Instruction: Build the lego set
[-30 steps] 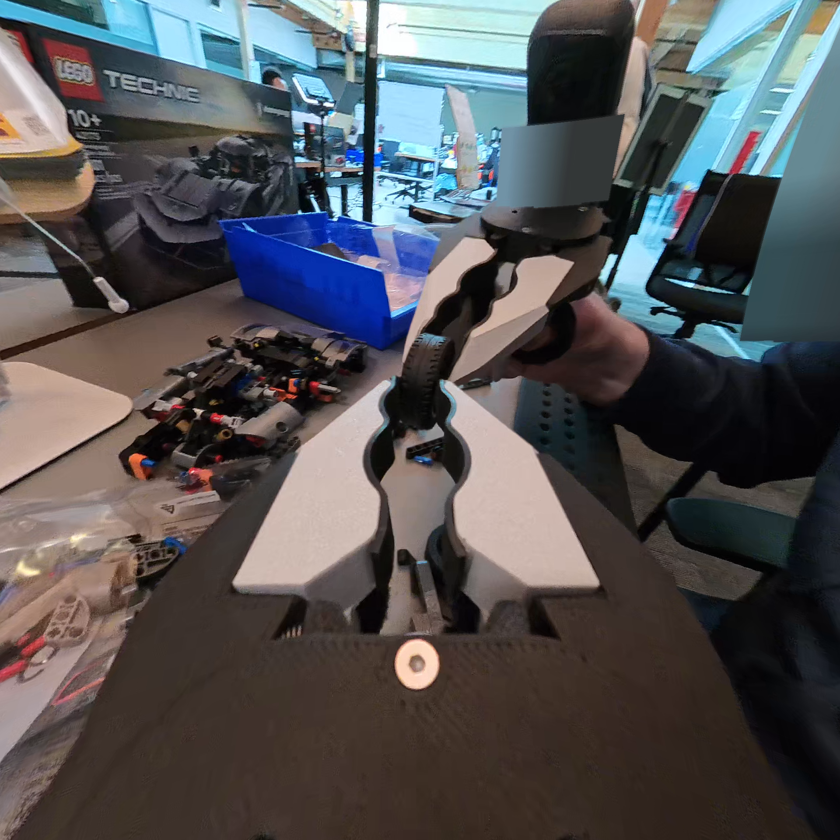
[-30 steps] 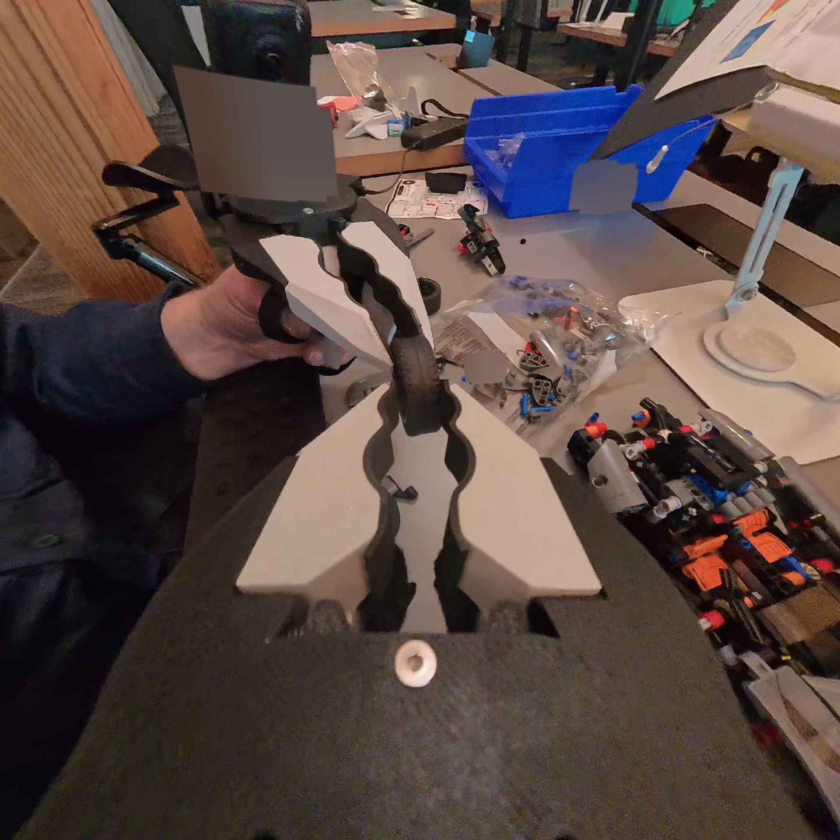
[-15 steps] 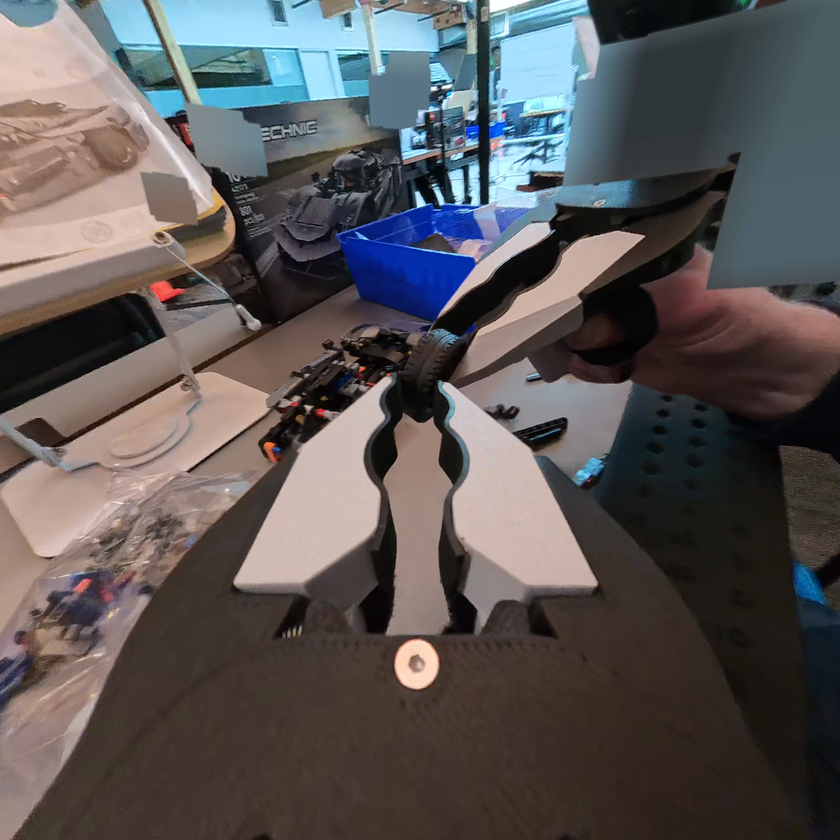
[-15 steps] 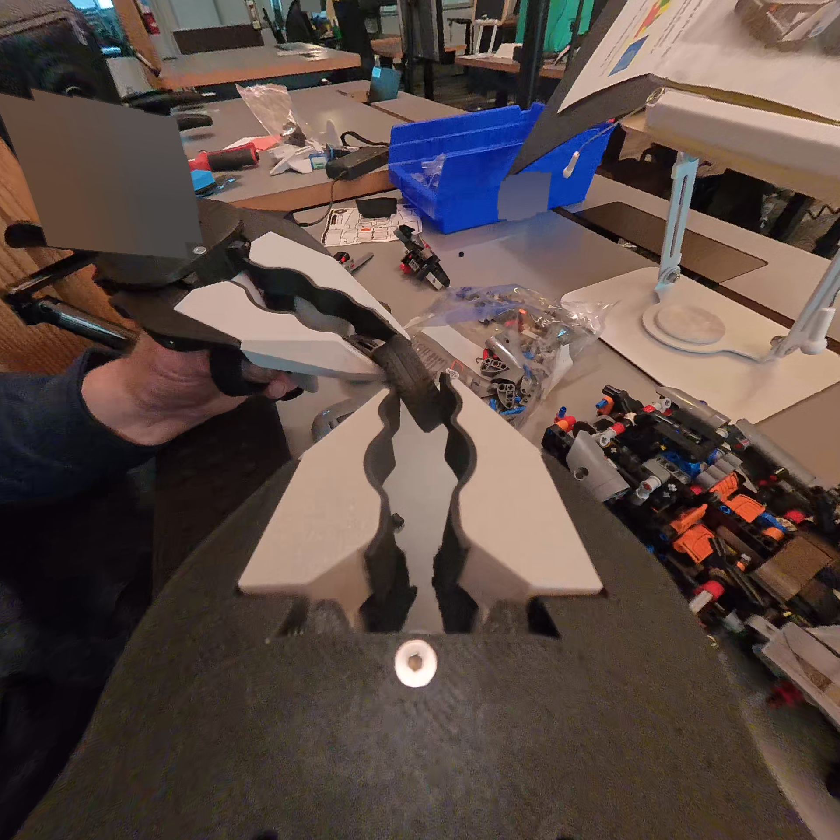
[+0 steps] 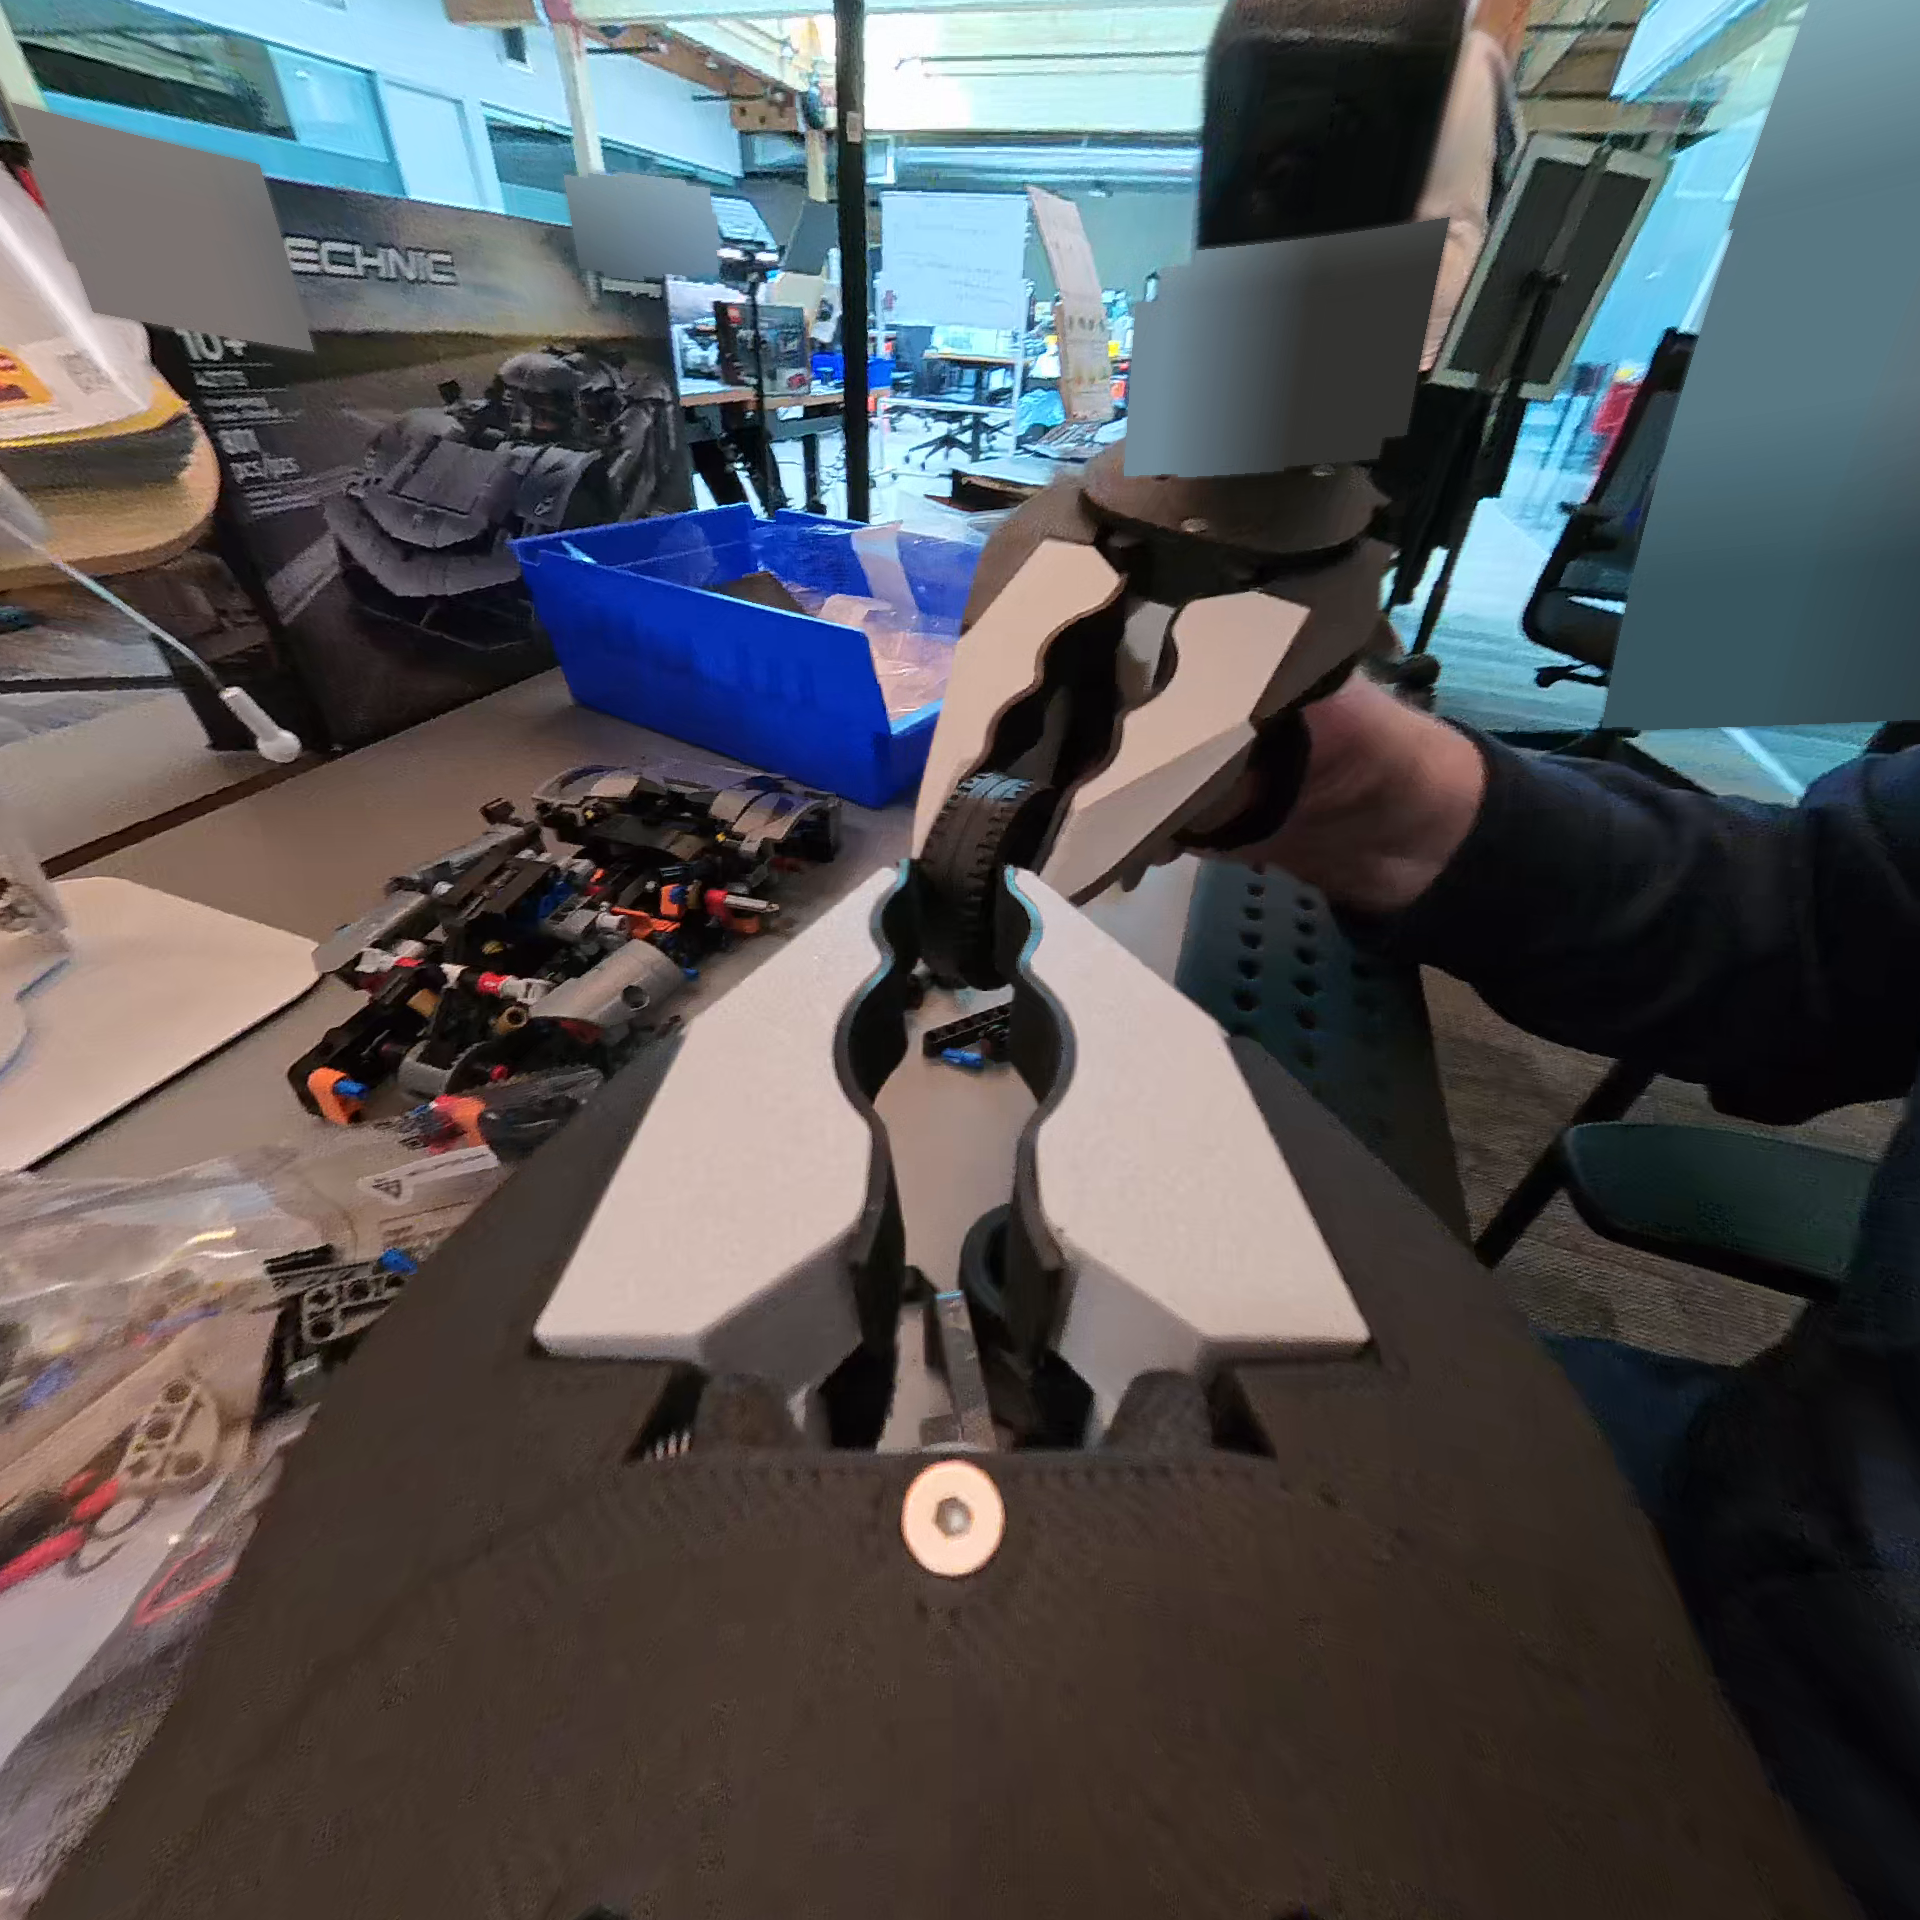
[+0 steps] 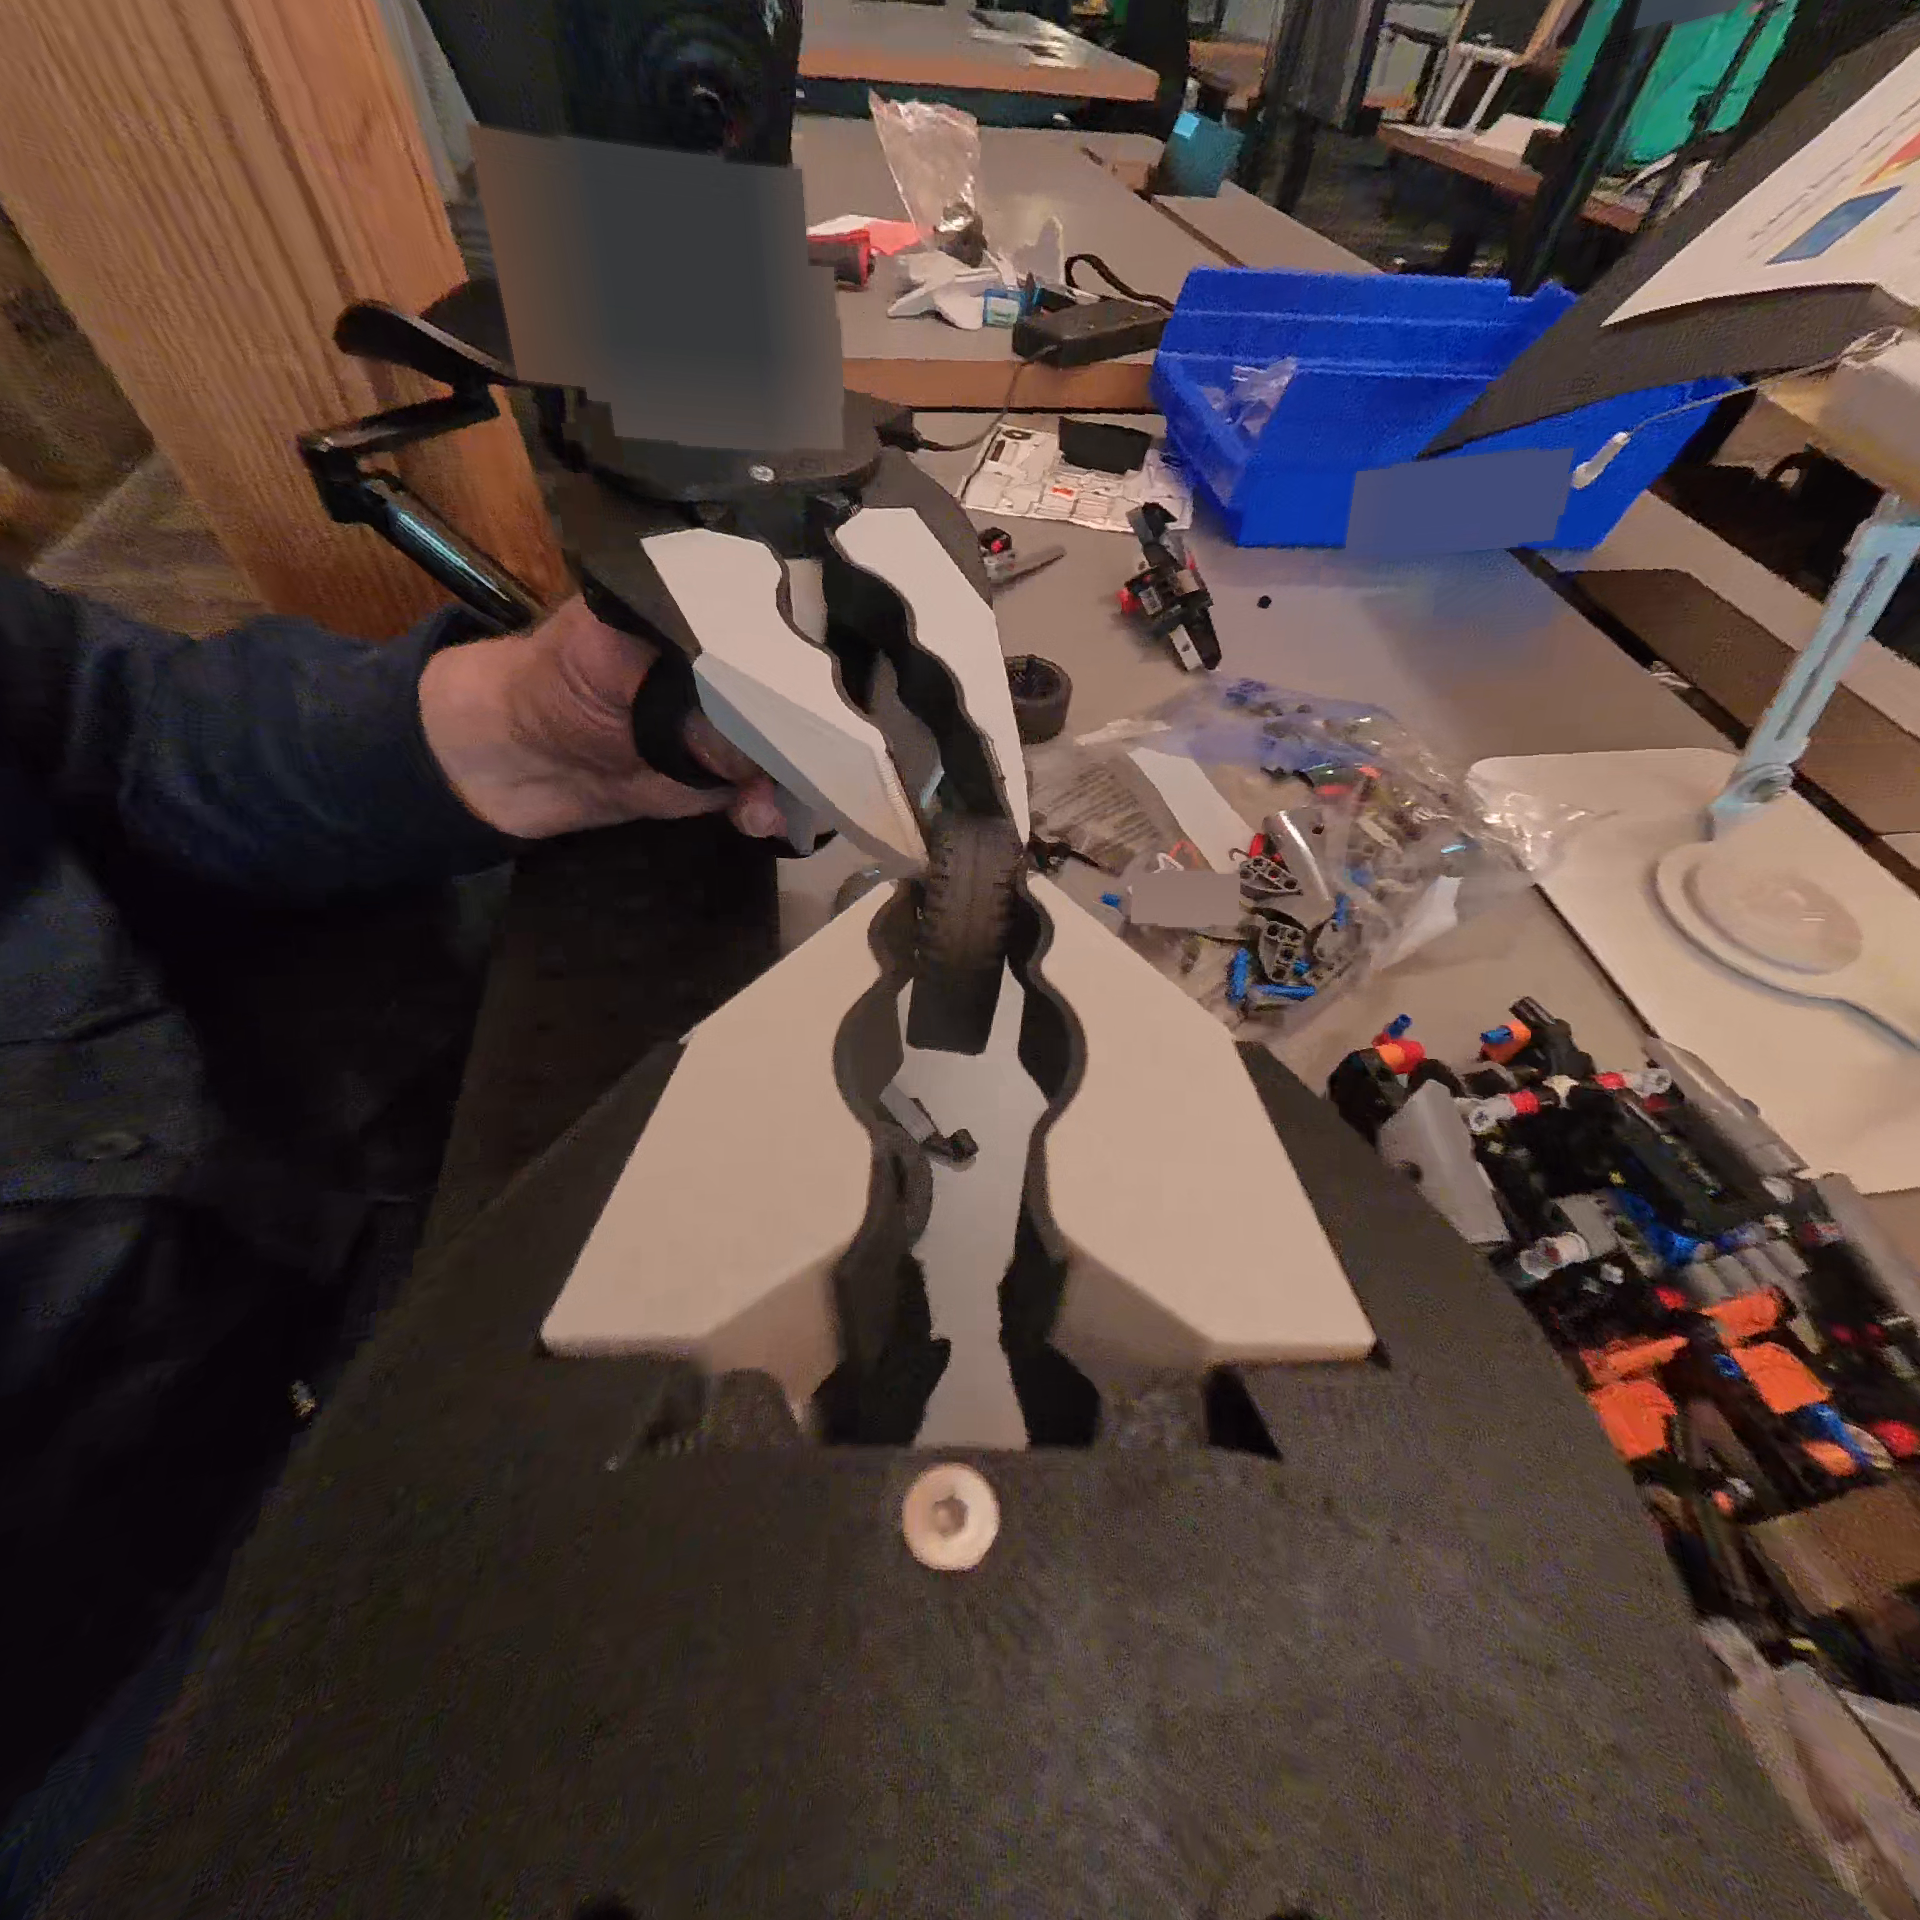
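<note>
I've got both grippers, left gripper (image 5: 961,902) and right gripper (image 6: 961,902), pinching the same black tire (image 5: 971,868) midair above the half-built car (image 5: 540,935).

**Free room and obstacles about the two grippers**

Both grippers meet tip to tip on one tyre (image 5: 971,883), closing the space between them. At 9 o'clock of the left gripper (image 5: 961,914) lies the part-built car (image 5: 561,935); at 11 o'clock the blue bin (image 5: 717,665). Bare table (image 6: 1382,634) lies open at 1 o'clock of the right gripper (image 6: 961,914), beyond the parts bag (image 6: 1299,831).
</note>
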{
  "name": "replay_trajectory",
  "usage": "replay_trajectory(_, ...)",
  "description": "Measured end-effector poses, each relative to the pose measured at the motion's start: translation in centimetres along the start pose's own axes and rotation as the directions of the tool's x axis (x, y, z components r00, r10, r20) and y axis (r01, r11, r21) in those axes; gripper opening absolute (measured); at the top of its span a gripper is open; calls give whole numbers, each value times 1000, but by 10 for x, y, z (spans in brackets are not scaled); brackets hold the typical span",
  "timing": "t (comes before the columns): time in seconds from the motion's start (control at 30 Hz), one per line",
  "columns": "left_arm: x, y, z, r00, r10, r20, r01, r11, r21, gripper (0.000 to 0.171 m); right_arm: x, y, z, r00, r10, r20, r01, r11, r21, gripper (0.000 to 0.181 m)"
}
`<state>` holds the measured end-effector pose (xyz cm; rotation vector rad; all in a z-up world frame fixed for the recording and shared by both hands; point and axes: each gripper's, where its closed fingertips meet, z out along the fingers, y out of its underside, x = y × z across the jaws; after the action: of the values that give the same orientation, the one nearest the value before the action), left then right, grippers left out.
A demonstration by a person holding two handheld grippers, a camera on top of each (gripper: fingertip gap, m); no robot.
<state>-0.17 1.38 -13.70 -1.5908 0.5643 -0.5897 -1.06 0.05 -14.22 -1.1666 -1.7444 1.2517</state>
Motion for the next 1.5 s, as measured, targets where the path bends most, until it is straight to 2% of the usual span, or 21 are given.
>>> replay_trajectory(0.07,6,-3,1,998,-24,-54,25,1000,18,12,-6,-1,-5,995,57,79,-61,997,49,15)
replay_trajectory(0.17,11,1,4,995,-43,-92,43,999,-4,12,-6,5,-8,991,74,110,-80,996,46,13)
replay_trajectory(0.27,8,1,4,998,-33,-62,32,999,-12,11,0,6,-7,997,64,50,-64,998,15,13)
replay_trajectory(0.5,-6,1,5,988,95,122,-91,995,-38,10,15,5,-5,993,73,-96,-71,997,21,13)
replay_trajectory(0.8,-14,0,3,911,283,301,-258,959,-120,8,26,2,-4,968,105,-229,-94,994,60,13)
replay_trajectory(0.83,-16,-1,3,900,290,325,-263,957,-126,7,30,4,-4,955,121,-271,-109,992,57,13)
replay_trajectory(0.87,-17,2,3,879,332,343,-293,942,-161,5,46,8,-11,917,113,-382,-105,994,42,13)
replay_trajectory(0.9,11,-4,9,904,360,230,-346,933,-96,0,67,9,-27,873,138,-468,-117,990,75,13)
replay_trajectory(0.93,32,1,18,916,358,180,-348,933,-87,0,74,1,-40,869,225,-441,-170,972,162,13)
replay_trajectory(0.97,33,19,29,870,446,211,-413,893,-181,0,67,-8,-42,888,221,-403,-161,971,177,12)
replay_trajectory(1.0,26,26,33,829,506,238,-446,856,-262,0,55,-9,-32,913,148,-380,-114,987,112,13)
replay_trajectory(1.07,16,9,26,907,356,227,-330,933,-145,0,35,-11,-17,950,54,-307,-32,997,76,13)
replay_trajectory(1.1,8,3,18,933,281,226,-267,960,-91,0,39,-9,-21,951,106,-292,-79,992,102,13)
replay_trajectory(1.17,1,-13,0,930,252,269,-260,966,-4,0,43,-8,-32,954,233,-188,-199,963,181,12)
replay_trajectory(1.23,-1,-14,-2,929,244,279,-255,967,6,1,25,-9,-28,974,218,-63,-202,960,197,13)
replay_trajectory(1.27,-3,-10,3,942,208,262,-216,976,2,12,15,-11,-25,974,225,3,-221,954,201,13)
replay_trajectory(1.3,-3,-7,9,960,165,226,-169,986,1,23,13,-12,-25,968,246,37,-249,946,206,13)
replay_trajectory(1.37,5,-8,16,987,90,134,-96,995,36,24,9,-15,-29,949,291,123,-313,917,246,12)
replay_trajectory(1.4,6,-8,18,993,58,102,-63,997,40,31,8,-15,-30,943,302,142,-330,910,251,12)
replay_trajectory(1.5,16,-4,20,996,-71,-48,74,996,46,20,3,-15,-30,939,295,177,-332,912,242,13)
